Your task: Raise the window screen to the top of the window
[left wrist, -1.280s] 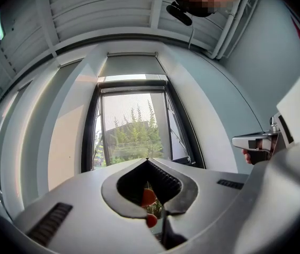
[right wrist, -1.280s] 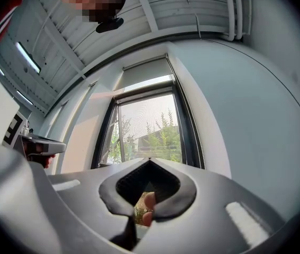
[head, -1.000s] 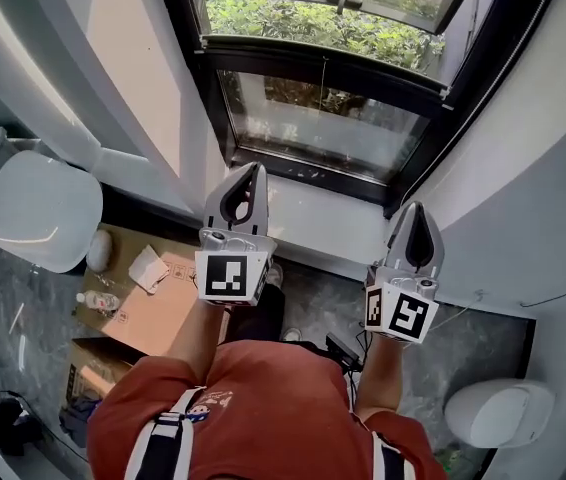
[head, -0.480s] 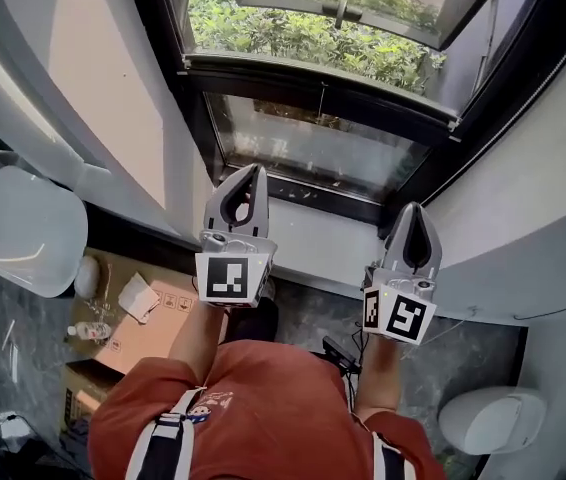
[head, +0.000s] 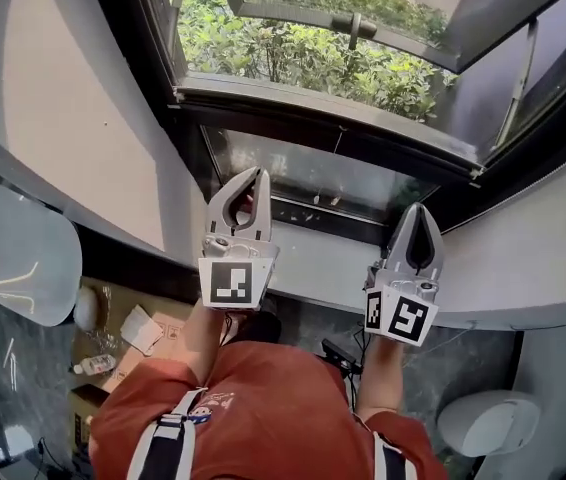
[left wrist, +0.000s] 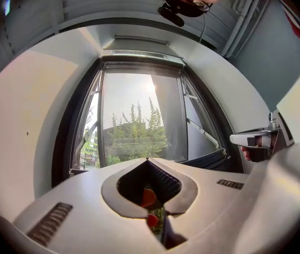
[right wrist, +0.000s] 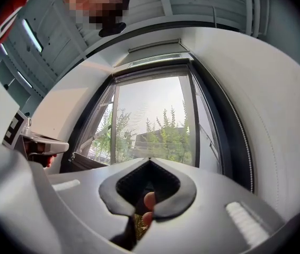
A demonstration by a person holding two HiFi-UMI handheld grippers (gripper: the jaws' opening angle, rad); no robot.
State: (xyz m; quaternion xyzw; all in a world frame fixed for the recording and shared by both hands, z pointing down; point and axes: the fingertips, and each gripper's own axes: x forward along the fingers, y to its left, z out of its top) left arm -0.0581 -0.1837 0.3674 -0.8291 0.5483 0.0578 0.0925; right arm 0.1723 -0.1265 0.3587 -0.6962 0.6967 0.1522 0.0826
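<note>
Window screen: part of the window that stands ahead of both pairs of jaws. In no view can its mesh be told from the open frame.

Left gripper: jaws closed tip to tip with nothing between them. They point at the lower pane but stay short of it and do not touch it. Its marker cube sits behind the jaws, towards the person.

Right gripper: jaws likewise shut and empty, beside the left pair and level with them. They are aimed at the right end of the same pane. Its marker cube is behind the jaws.

Thin cord: hangs from the dark cross rail in front of the lower pane, beyond the jaw tips and between the two pairs.

Casement sash: swung outward, beyond and above the jaws, with green foliage seen through the opening.

White sill: directly below both pairs of jaws.

Cardboard box: on the floor, below and left of the left jaws.

Person's red shirt: behind both grippers.
</note>
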